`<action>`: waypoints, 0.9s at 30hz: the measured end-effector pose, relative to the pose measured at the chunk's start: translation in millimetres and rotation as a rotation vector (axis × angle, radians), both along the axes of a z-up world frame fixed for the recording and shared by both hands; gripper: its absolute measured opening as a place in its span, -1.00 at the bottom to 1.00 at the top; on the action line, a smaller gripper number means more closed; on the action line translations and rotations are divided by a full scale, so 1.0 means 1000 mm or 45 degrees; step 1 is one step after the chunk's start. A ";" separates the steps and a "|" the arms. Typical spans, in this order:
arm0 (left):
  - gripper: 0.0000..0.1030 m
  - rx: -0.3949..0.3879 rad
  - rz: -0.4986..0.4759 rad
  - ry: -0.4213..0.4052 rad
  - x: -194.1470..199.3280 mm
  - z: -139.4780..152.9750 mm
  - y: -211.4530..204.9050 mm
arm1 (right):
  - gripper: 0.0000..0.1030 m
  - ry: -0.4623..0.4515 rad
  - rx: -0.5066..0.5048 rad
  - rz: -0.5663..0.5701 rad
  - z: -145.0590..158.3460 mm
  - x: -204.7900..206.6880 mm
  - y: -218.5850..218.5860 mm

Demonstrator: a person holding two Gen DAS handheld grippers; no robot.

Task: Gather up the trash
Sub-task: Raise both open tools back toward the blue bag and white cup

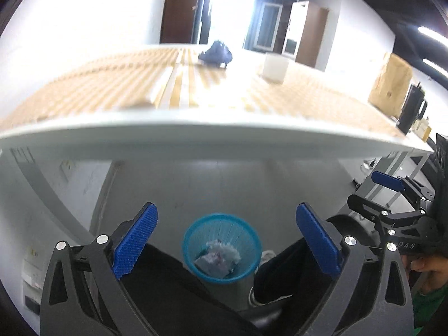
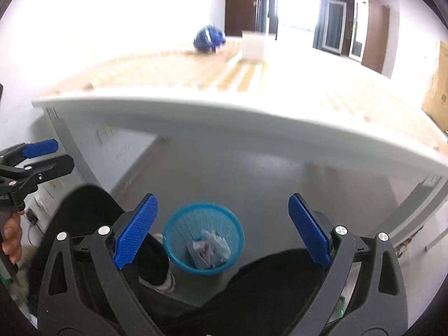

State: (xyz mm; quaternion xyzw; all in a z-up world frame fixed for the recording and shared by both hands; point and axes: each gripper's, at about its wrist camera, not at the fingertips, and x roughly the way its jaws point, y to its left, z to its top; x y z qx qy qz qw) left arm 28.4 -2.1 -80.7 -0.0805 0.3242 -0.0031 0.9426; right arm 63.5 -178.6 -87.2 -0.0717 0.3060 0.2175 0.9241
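The left gripper (image 1: 226, 240) had its blue fingers (image 1: 135, 242) spread wide, with nothing between them. The right gripper (image 2: 222, 231) was spread wide too and held nothing. Both hung above a blue bin (image 1: 222, 247) that stood on the grey floor (image 1: 224, 184), between the person's dark legs (image 1: 291, 274). White crumpled trash (image 1: 221, 257) lay at the bottom of the bin. In the right view the same bin (image 2: 203, 238) showed the trash (image 2: 211, 247) inside. Farther out was the white edge of a table (image 1: 196, 137) with a tan striped top. On the table, far from the bin, sat a blue lump (image 1: 216, 53) and a white box (image 1: 275, 67), well apart.
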 end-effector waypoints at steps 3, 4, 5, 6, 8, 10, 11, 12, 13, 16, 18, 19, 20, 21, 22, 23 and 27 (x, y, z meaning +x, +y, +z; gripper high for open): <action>0.89 0.026 -0.003 -0.052 -0.001 0.014 0.000 | 0.83 -0.052 0.028 0.003 0.019 -0.003 -0.002; 0.89 0.035 -0.001 -0.060 -0.001 0.014 -0.002 | 0.83 -0.063 0.037 0.006 0.024 -0.003 -0.003; 0.89 0.042 0.001 -0.064 0.000 0.017 -0.001 | 0.83 -0.071 0.049 0.009 0.028 -0.003 -0.003; 0.89 0.041 0.002 -0.063 -0.001 0.020 -0.002 | 0.83 -0.076 0.062 0.012 0.032 -0.002 -0.003; 0.89 0.015 -0.007 -0.076 -0.001 0.027 -0.001 | 0.83 -0.087 0.095 0.012 0.041 -0.003 -0.006; 0.89 0.013 -0.020 -0.094 -0.002 0.037 -0.001 | 0.83 -0.094 0.119 0.015 0.049 0.001 -0.008; 0.89 0.026 -0.022 -0.101 -0.001 0.041 -0.002 | 0.83 -0.098 0.126 0.015 0.054 0.002 -0.008; 0.89 0.040 -0.021 -0.108 0.000 0.047 -0.003 | 0.83 -0.101 0.139 0.015 0.058 0.005 -0.008; 0.89 0.062 -0.018 -0.122 0.003 0.052 -0.003 | 0.83 -0.100 0.154 0.017 0.062 0.009 -0.007; 0.89 0.085 -0.006 -0.160 0.014 0.066 -0.002 | 0.83 -0.100 0.185 0.021 0.075 0.020 -0.009; 0.89 0.064 -0.004 -0.180 0.020 0.072 0.002 | 0.83 -0.106 0.199 0.018 0.080 0.026 -0.010; 0.89 0.051 -0.006 -0.187 0.024 0.074 0.003 | 0.83 -0.103 0.208 0.018 0.083 0.032 -0.010; 0.89 0.038 -0.005 -0.191 0.030 0.076 0.005 | 0.83 -0.099 0.213 0.016 0.085 0.035 -0.012; 0.89 0.033 -0.003 -0.192 0.034 0.076 0.006 | 0.83 -0.097 0.217 0.011 0.086 0.038 -0.013; 0.89 0.028 0.000 -0.192 0.040 0.076 0.007 | 0.83 -0.093 0.222 0.002 0.088 0.044 -0.015; 0.89 0.024 0.002 -0.191 0.044 0.077 0.008 | 0.83 -0.085 0.226 -0.004 0.090 0.051 -0.016; 0.89 0.020 -0.006 -0.180 0.068 0.079 0.007 | 0.83 -0.066 0.227 -0.012 0.098 0.075 -0.017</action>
